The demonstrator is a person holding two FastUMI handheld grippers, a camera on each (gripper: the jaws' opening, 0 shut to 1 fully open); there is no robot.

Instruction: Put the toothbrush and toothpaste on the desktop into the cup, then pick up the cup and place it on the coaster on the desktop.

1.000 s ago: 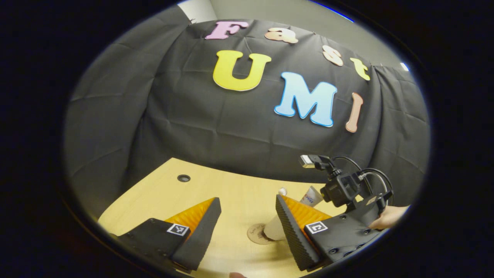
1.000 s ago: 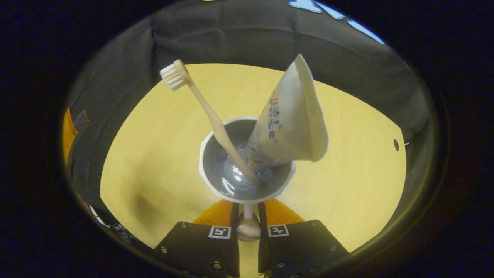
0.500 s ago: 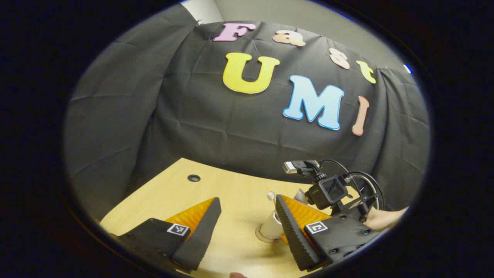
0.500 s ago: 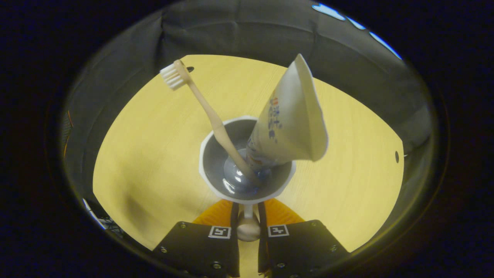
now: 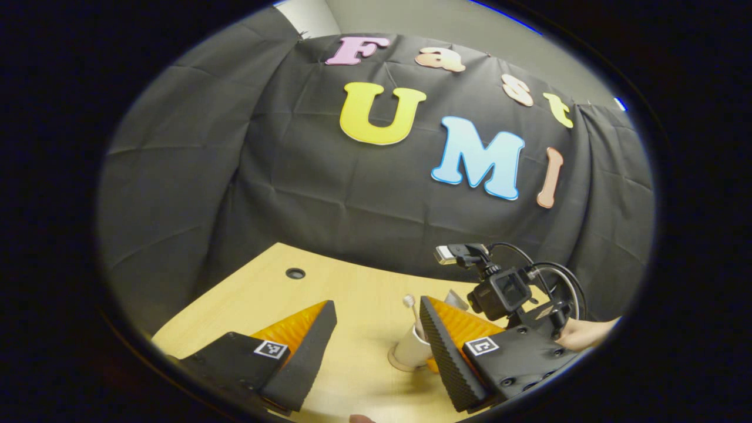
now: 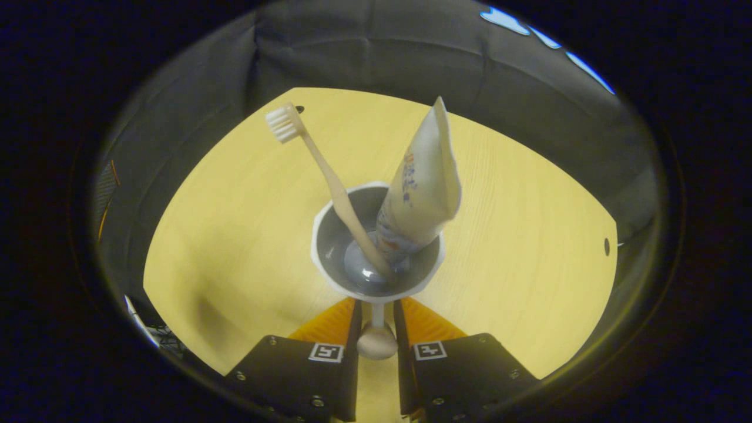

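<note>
In the right gripper view a white cup [image 6: 329, 267] stands on the wooden desktop [image 6: 235, 235] with a beige toothbrush [image 6: 329, 176] and a white toothpaste tube [image 6: 420, 188] leaning inside it. My right gripper [image 6: 377, 305] has its fingers slightly parted on either side of the cup's knobbed handle [image 6: 376, 342]. In the left gripper view the cup [image 5: 409, 351] rests on a round brown coaster [image 5: 395, 364], partly hidden by a finger of my left gripper [image 5: 376, 305], which hangs open with nothing in it just before the cup.
A hand [image 5: 578, 335] holds the right gripper's body [image 5: 499, 291] right of the cup. The desktop has a cable hole [image 5: 295, 272] at the far left and another [image 6: 606, 247] near its edge. The black cloth wall closes the back.
The cup came down onto the coaster. The right gripper's fingers spread a little and the cup now looks smaller and farther from them; the toothpaste tube has turned. The left gripper stayed open.
</note>
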